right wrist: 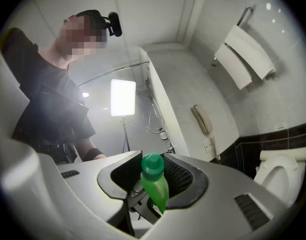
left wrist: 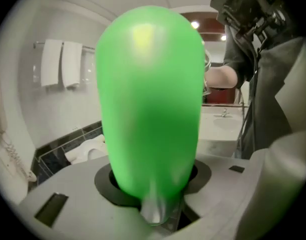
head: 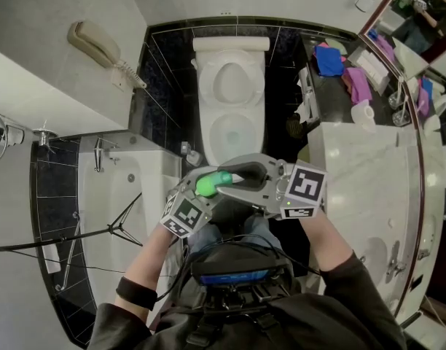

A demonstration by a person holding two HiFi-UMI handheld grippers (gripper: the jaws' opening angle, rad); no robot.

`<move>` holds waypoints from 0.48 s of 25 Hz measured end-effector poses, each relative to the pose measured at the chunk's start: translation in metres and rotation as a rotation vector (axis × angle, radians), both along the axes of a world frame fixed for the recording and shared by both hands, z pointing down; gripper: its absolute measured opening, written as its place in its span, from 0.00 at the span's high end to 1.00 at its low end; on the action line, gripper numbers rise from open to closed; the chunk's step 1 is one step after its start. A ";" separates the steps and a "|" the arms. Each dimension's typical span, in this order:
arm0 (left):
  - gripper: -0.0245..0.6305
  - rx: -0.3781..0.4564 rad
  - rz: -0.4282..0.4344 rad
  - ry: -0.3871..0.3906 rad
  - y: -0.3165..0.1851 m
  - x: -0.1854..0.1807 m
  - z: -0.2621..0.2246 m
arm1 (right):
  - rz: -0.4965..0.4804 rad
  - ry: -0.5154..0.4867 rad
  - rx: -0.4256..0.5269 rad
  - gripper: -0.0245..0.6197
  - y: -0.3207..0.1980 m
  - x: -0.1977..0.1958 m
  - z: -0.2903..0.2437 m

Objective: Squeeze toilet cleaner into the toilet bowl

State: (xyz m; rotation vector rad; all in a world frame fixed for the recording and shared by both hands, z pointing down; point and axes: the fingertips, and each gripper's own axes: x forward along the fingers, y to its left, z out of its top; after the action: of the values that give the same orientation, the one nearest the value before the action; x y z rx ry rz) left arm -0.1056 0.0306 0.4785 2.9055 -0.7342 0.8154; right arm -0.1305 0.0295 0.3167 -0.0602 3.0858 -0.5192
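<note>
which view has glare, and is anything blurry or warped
Right gripper view: the light panel blows out, hazing the air around it. Left gripper view: the green bottle fills the frame, soft-edged. Head view: fisheye bows the rim of the bathtub.

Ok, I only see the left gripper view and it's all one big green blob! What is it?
Observer: A green bottle, held in the left gripper in front of the toilet.
Operator: Is its cap on?
Observer: Yes, a green cap, and the right gripper is shut on it.
Operator: Is the toilet open?
Observer: Yes, its bowl is uncovered, just beyond the bottle.
</note>
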 end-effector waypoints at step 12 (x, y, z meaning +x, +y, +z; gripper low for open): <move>0.67 0.234 -0.410 -0.165 -0.033 -0.030 0.023 | 0.176 0.109 -0.369 0.71 -0.016 0.003 0.038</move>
State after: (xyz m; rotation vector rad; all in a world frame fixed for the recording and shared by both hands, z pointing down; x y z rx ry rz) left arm -0.1354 -0.0022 0.5020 2.7362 -1.4689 0.9770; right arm -0.1279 0.0135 0.3546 -0.3707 2.9993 -1.0970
